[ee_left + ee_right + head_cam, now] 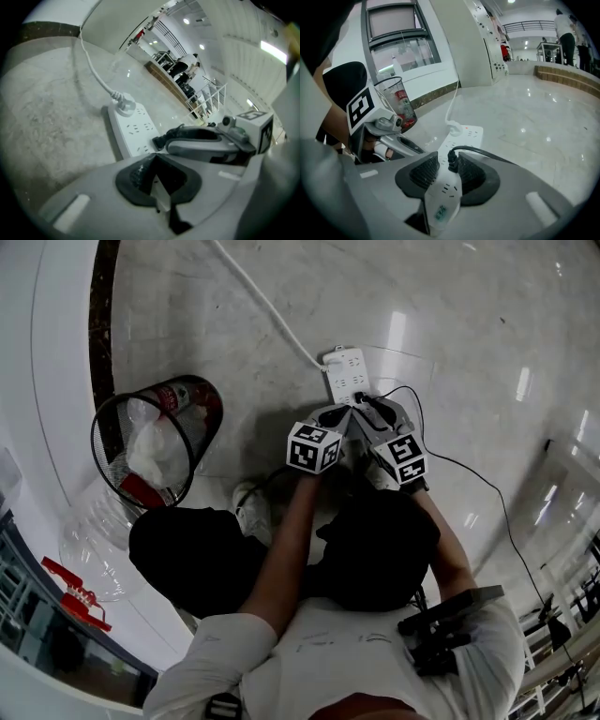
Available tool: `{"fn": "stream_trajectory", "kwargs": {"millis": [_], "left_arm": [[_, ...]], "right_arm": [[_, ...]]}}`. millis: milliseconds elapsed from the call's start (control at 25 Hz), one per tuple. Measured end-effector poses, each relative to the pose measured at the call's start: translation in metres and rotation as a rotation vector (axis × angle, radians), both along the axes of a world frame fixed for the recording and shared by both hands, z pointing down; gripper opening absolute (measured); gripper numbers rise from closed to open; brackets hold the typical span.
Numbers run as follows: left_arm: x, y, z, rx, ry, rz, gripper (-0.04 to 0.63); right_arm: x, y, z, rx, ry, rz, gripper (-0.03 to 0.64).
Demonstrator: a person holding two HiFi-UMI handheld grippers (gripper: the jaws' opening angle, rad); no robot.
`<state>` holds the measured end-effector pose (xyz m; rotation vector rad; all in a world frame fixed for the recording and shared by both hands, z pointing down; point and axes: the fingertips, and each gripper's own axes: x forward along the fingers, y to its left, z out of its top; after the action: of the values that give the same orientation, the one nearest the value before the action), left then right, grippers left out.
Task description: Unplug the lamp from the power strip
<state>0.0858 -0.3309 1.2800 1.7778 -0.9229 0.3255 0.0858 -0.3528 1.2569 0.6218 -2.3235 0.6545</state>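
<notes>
Left tongs (154,161) are closed at the strip's (133,129) near end. Right tongs (447,172) are open around the plug (451,161): squeeze, then pull straight out.

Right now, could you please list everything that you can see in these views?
white plastic power strip: one, white, on the floor
white cord: one, white, runs from the strip's far end across the floor
black plug with thin black cable: one, black, seated in the strip
black wire-mesh waste bin: one, white liner, on the floor, left in the head view
grey polished floor: one, grey, under everything
left tongs: one, grey, jaws together, by the strip
right tongs: one, grey, jaws apart, astride the plug
</notes>
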Motion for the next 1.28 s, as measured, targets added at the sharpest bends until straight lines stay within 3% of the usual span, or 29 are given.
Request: {"fn": "stream_trajectory", "kwargs": {"millis": [160,640,960,1080,1200,1280], "left_arm": [[-0.002,-0.004,-0.001,-0.031,0.044,-0.025,0.000],[-0.004,-0.005,0.000,-0.087,0.065,-0.026,-0.002],[-0.001,-0.011,-0.002,-0.087,0.099,-0.052,-0.002],[0.000,-0.011,-0.003,-0.104,0.122,-0.049,-0.002],[0.006,-0.012,-0.003,-0.092,0.082,-0.010,-0.002],[0.008,-0.013,-0.003,-0.067,0.031,-0.001,-0.002]], "right_arm": [[-0.003,-0.013,0.007,0.026,-0.017,0.059,0.091],[-0.001,-0.015,-0.002,0.030,-0.011,0.064,0.058],[-0.002,-0.015,-0.008,0.067,0.029,-0.006,0.057],[-0.003,-0.015,-0.016,0.078,-0.006,-0.016,0.057],[-0.017,-0.026,-0.049,0.124,-0.104,-0.007,0.054],[-0.019,-0.047,-0.058,0.136,-0.128,0.054,0.054]]}}
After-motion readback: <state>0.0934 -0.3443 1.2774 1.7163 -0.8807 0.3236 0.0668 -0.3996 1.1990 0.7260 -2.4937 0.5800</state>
